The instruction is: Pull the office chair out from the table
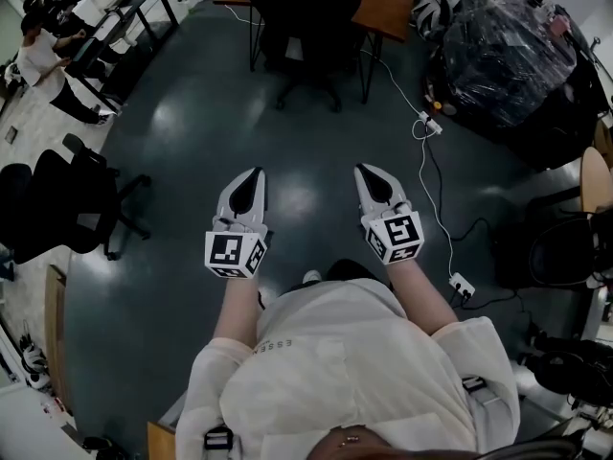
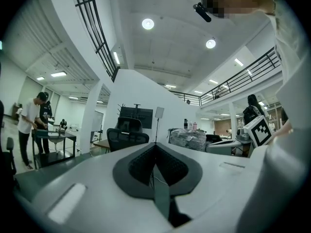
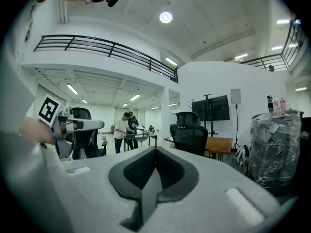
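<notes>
A black office chair (image 1: 305,29) is tucked under a brown wooden table (image 1: 383,0) at the far end of the room. It also shows ahead in the left gripper view (image 2: 126,134) and in the right gripper view (image 3: 189,132). Both grippers hover over the dark floor, well short of the chair. My left gripper (image 1: 255,174) is shut with nothing in it. My right gripper (image 1: 366,171) is shut and empty too, pointing toward the chair.
A white cable with a power strip (image 1: 431,125) runs along the floor to the right. A plastic-wrapped bundle (image 1: 503,51) stands at the right. Another black chair (image 1: 67,204) sits at the left. People stand at a table (image 1: 115,27) at the far left.
</notes>
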